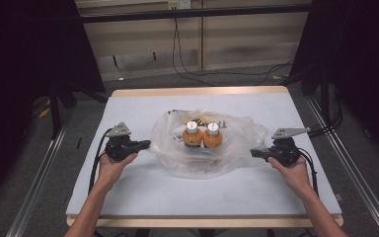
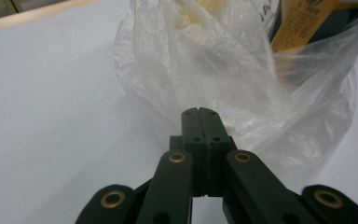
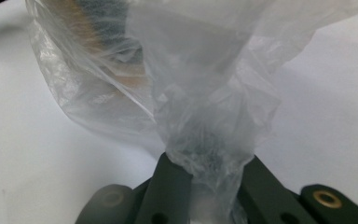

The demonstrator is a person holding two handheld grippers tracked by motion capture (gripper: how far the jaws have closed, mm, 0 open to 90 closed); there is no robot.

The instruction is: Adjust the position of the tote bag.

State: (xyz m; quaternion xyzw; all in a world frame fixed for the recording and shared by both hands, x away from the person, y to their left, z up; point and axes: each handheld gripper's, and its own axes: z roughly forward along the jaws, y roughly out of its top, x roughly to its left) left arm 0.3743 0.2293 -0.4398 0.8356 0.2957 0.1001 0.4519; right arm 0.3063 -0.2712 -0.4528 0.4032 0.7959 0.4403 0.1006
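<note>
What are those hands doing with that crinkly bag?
A person at a white-covered table holds a black tool in each hand. The left tool is shut at the left edge of a clear, crinkly plastic bag; whether it pinches any film is unclear. The right tool has a bunch of the bag gathered between its jaws. Two orange bottles with white caps stand inside.

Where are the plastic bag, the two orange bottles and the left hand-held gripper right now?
plastic bag (image 1: 237,136): high view, its right side wall.
orange bottles (image 1: 191,136): high view, left bottle's orange body inside the bag.
left hand-held gripper (image 2: 200,112): left gripper view, tips of its closed jaws.
</note>
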